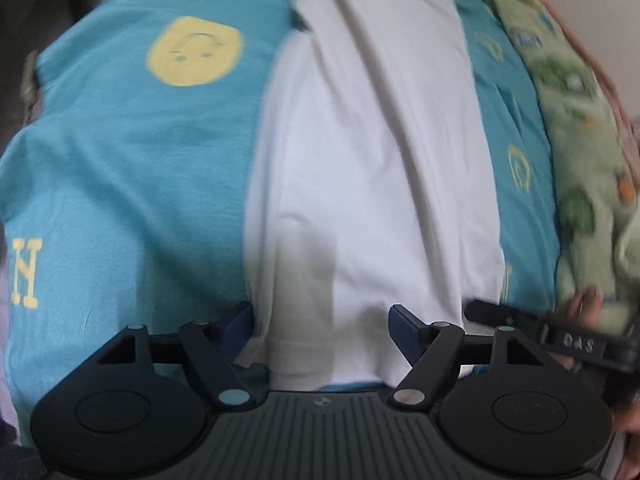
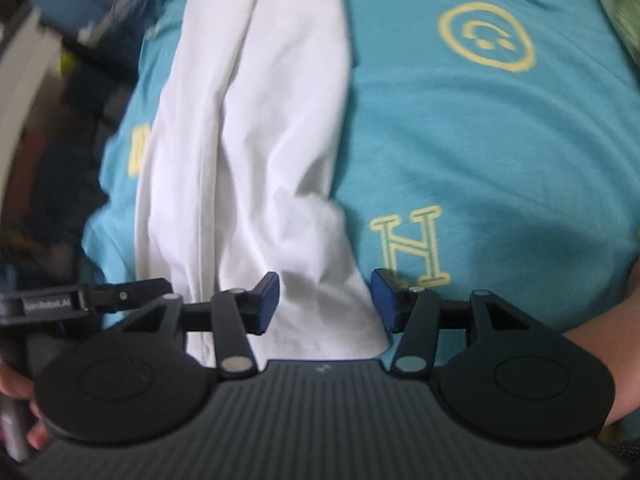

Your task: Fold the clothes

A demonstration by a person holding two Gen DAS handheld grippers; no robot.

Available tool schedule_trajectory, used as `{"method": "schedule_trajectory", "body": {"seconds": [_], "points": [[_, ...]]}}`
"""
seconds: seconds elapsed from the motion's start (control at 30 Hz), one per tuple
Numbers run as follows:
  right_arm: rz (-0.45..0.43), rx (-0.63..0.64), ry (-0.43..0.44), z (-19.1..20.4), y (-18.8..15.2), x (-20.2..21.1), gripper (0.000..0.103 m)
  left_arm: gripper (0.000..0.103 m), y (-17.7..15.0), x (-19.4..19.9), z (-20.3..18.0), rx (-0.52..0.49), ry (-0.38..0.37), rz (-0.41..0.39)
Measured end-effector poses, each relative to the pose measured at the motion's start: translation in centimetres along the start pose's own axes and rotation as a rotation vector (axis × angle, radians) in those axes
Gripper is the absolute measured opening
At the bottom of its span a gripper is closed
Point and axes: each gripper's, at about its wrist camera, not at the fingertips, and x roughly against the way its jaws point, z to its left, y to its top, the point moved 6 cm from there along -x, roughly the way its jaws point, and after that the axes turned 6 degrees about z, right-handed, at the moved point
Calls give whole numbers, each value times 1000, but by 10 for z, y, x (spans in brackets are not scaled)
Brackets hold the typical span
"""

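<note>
The white garment [image 1: 372, 184] lies as a long, narrow folded strip on the teal sheet [image 1: 132, 168], its long axis running from the near hem, which sits between both grippers' blue fingers, straight away to the far end. A green fleece blanket [image 1: 580, 168] lies along the sheet's right edge in the left wrist view, and dark blurred clutter shows past its left edge in the right wrist view. The cloth is soft and creased lengthwise with a stitched hem; the left gripper [image 1: 320, 330] and right gripper [image 2: 325, 302] both stand apart, straddling the hem without pinching it.
</note>
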Motion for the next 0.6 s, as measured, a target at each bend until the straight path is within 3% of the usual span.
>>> {"method": "schedule_trajectory", "body": {"seconds": [0.07, 0.13, 0.17, 0.2, 0.23, 0.33, 0.43, 0.6], "points": [[16, 58, -37, 9, -3, -4, 56, 75, -2, -4, -8, -56, 17, 30], [29, 107, -59, 18, -6, -4, 54, 58, -3, -7, -16, -108, 33, 58], [35, 132, -70, 22, -8, -4, 49, 49, -3, -6, -15, -100, 25, 60], [41, 157, -80, 26, -10, -4, 39, 26, -4, -5, -14, -93, 18, 61], [47, 181, -91, 30, -11, -4, 13, 13, -4, -3, -13, -85, 10, 62], [64, 251, -121, 43, -16, -3, 8, 10, -2, 4, -7, -52, -48, 44], [24, 190, -59, 42, -6, 14, 7, 4, 5, 18, 2, 9, -123, -6], [-122, 92, 55, 36, 24, 85, 7, 3, 24, 84, -1, 112, -339, -198]]}}
